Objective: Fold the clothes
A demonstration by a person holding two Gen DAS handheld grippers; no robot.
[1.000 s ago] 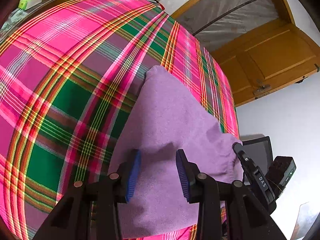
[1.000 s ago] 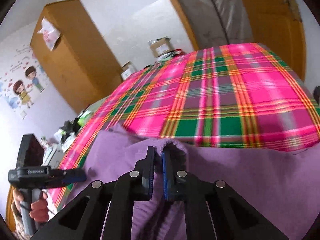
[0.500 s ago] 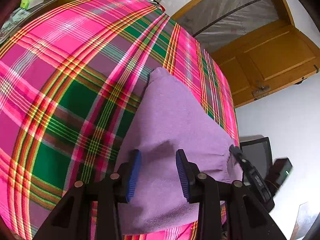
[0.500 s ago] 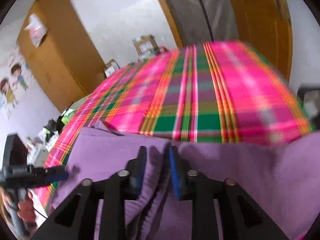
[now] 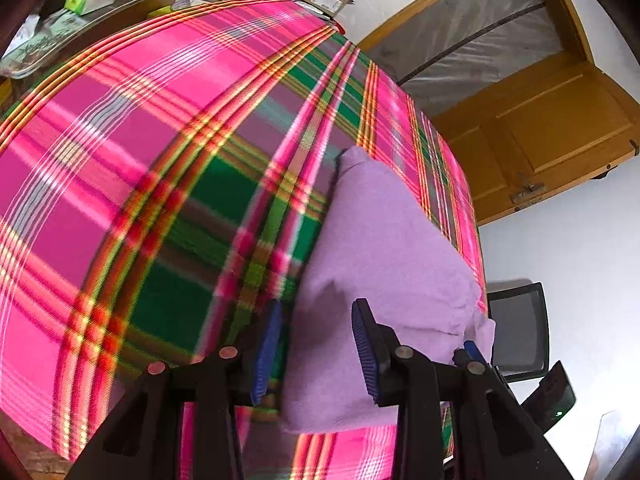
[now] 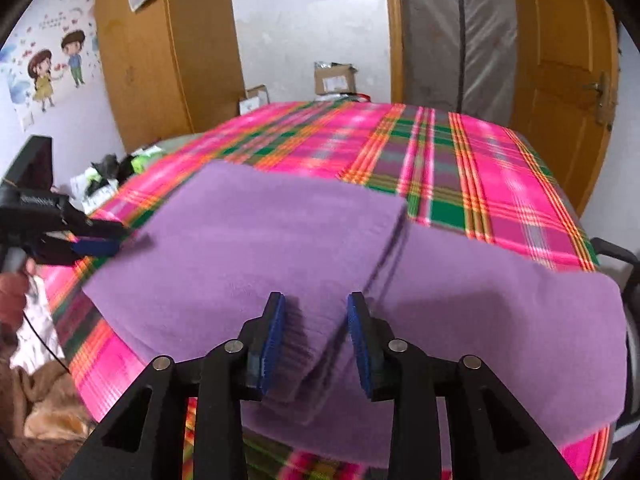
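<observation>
Left wrist: left gripper [image 5: 316,344] jaws spread, empty, over purple garment [image 5: 384,264] edge on plaid bed [image 5: 120,168]; chair [image 5: 518,328] beyond.

Right wrist: right gripper [image 6: 316,340] jaws released above garment's folded layers; wardrobe [image 6: 160,52] and hand [image 6: 12,296] visible only here.

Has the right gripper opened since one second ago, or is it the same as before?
Yes. The right gripper was shut on the purple cloth; now its fingers stand apart above the cloth, which lies flat on the plaid cover.
</observation>
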